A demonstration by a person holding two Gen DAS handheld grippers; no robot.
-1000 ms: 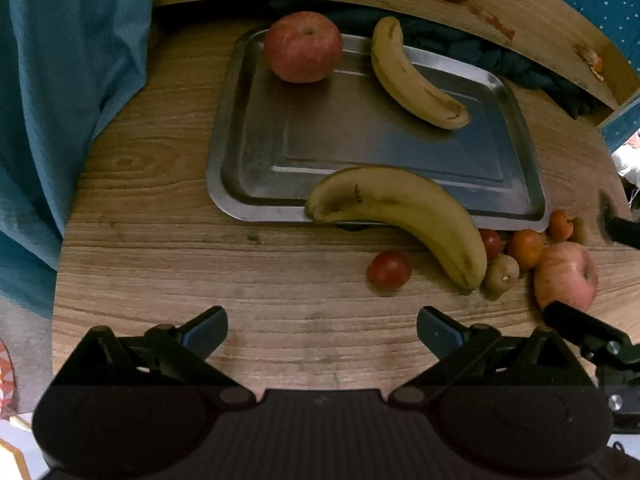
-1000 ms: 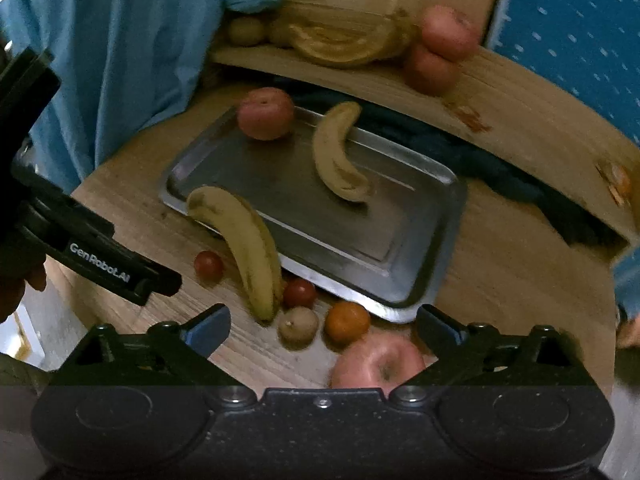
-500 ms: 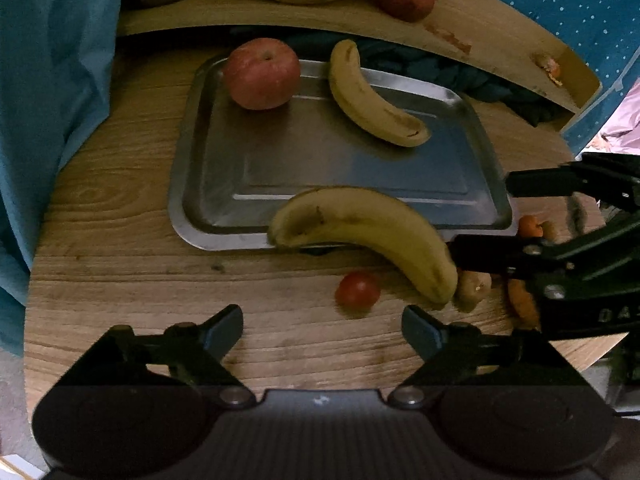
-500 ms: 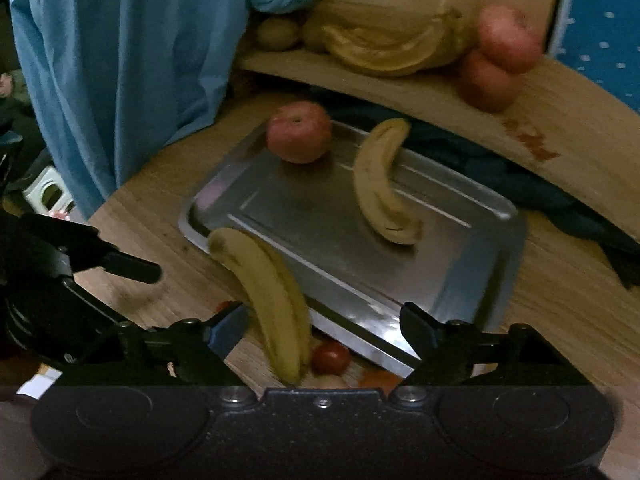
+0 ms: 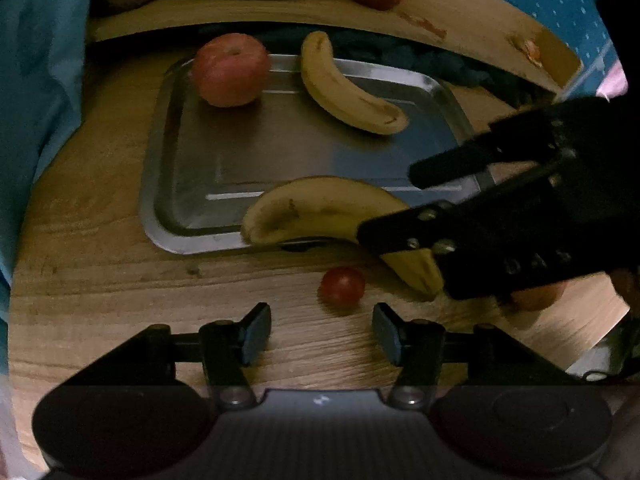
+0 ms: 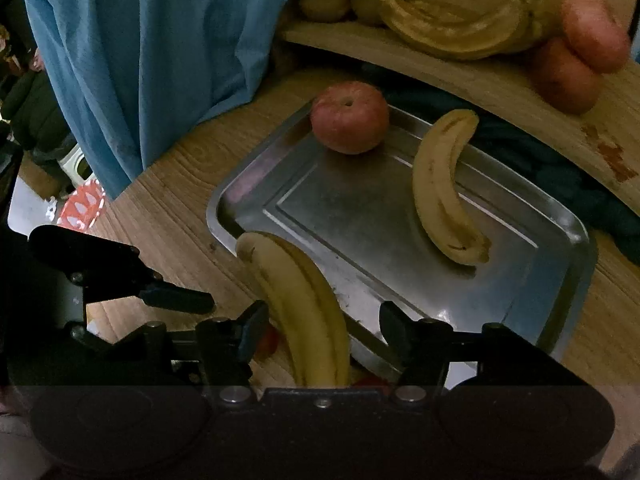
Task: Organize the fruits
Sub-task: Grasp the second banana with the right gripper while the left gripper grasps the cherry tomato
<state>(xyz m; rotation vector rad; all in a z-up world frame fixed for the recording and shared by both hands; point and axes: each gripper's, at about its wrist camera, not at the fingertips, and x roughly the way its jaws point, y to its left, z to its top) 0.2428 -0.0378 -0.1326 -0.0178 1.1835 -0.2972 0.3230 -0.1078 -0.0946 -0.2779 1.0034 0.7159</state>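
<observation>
A steel tray [image 5: 160, 184] on the round wooden table holds a red apple [image 5: 230, 72] and a small banana [image 5: 348, 92]. A larger banana [image 5: 320, 210] lies across the tray's front rim, with its tip on the table. My left gripper [image 5: 320, 334] is open, and a cherry tomato [image 5: 342, 286] sits just ahead of its fingertips. My right gripper [image 6: 323, 332] is open and straddles the larger banana [image 6: 304, 308] near its lower end, with gaps on both sides. The same apple [image 6: 350, 118], small banana [image 6: 444, 192] and tray [image 6: 560, 240] appear beyond it.
A raised wooden board [image 6: 500, 88] behind the tray carries bananas [image 6: 452, 36], apples [image 6: 592, 32] and kiwis [image 6: 324, 2]. Blue cloth [image 6: 160, 60] hangs at the left, and dark cloth [image 5: 460, 68] lies behind the tray. More small fruit [image 5: 536, 296] is mostly hidden under the right gripper's body [image 5: 520, 208].
The right gripper swung in from the right and came down astride the larger banana. The left gripper moved closer to the tomato. Both pairs of fingers have narrowed somewhat.
</observation>
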